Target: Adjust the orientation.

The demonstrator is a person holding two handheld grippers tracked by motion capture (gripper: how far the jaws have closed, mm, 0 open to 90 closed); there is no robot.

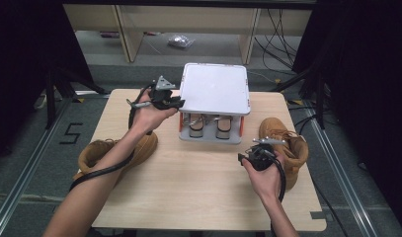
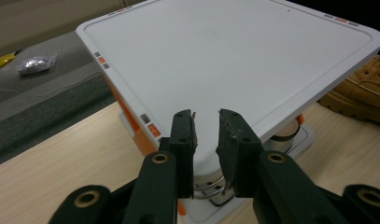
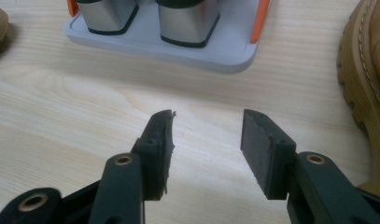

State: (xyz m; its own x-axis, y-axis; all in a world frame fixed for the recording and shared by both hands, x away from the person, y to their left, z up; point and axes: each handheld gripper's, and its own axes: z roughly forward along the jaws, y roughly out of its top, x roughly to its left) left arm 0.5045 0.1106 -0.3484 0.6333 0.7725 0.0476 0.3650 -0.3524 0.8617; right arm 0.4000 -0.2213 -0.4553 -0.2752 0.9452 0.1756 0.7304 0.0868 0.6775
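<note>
- My right gripper (image 1: 252,149) hovers over bare tabletop in front of the white-lidded stand (image 1: 216,89), jaws well apart, empty (right boot (image 1: 287,148) close beside).
- My left gripper (image 2: 207,126) sits at the stand's near-left lid edge, jaws slightly apart, gripping nothing.

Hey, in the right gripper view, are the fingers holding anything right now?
No, the right gripper has its fingers standing apart with bare wooden table showing in the gap, short of the grey device and clear of the tan boot.

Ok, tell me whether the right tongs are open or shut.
Open. The right tongs show a clear gap between their pads, with bare table visible through it and nothing held.
</note>
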